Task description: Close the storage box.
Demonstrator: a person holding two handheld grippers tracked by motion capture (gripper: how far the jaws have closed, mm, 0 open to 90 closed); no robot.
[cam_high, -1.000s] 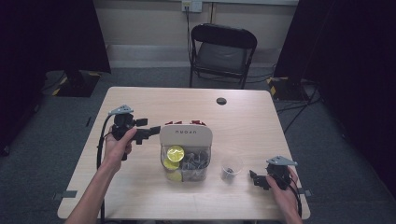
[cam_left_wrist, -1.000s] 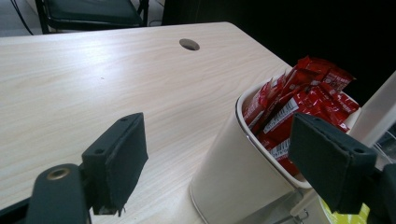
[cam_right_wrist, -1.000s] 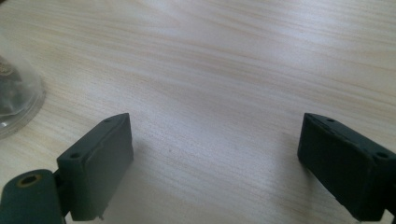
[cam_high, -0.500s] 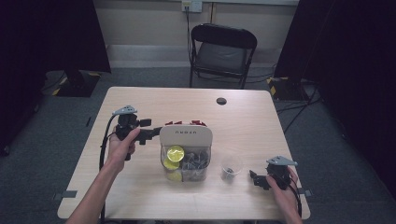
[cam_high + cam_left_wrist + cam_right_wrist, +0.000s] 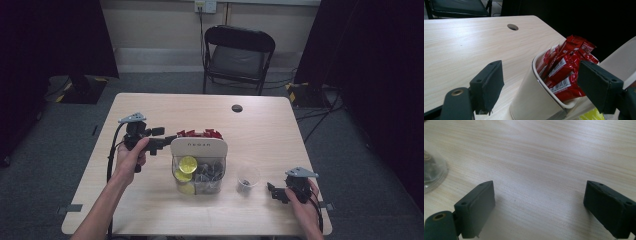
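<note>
While left tool (image 5: 539, 85) gapes wide, red sachets (image 5: 566, 67) sit upright in white cup (image 5: 529, 100) between jaws.

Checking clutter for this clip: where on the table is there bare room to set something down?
The table is bare across its far half around the cable hole, and along its near left edge. It is crowded mid-table: the organizer with red packets, the left claw beside it, then the small cup and right claw.

You can see small dark letters on the white panel (image 5: 199, 146) of the organiser, but they are too blurred to read with certainty.
</note>
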